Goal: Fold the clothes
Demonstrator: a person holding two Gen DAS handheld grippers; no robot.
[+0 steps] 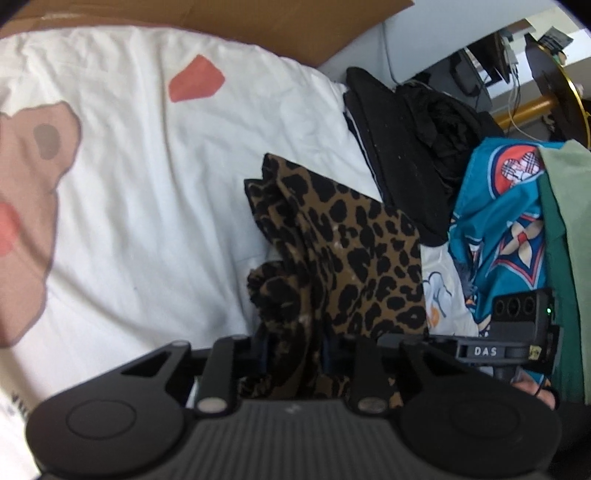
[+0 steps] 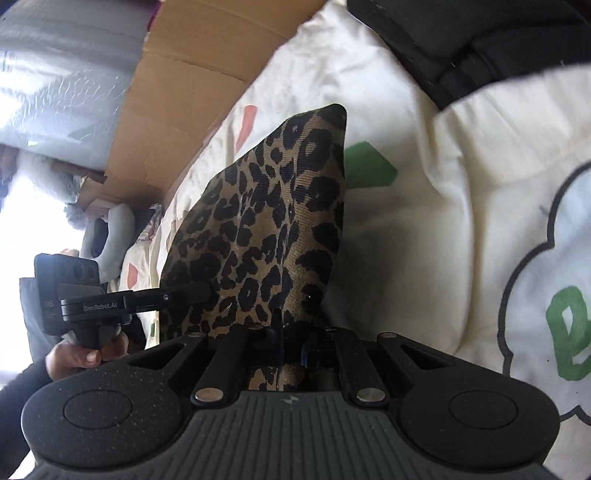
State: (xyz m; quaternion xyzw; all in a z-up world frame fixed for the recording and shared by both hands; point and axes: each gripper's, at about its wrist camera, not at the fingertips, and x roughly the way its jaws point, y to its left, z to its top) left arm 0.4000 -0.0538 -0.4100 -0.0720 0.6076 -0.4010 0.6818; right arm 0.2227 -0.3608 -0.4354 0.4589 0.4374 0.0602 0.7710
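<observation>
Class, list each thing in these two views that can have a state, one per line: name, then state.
leopard-print garment: bunched, gripped at two spots
left gripper: shut on the garment
right gripper: shut on the garment
black clothes: piled on the bed
teal patterned garment: crumpled, unfolded

Leopard-print garment's (image 1: 343,258) pinched edge hidden inside both claws.

One leopard-print garment (image 1: 343,236), one teal patterned garment (image 1: 498,221), one green garment (image 1: 569,229). Two black clothing piles (image 1: 391,155), hard to separate. Two claws: left claw (image 1: 288,354), right claw (image 2: 284,350); one cardboard sheet (image 1: 295,26).
</observation>
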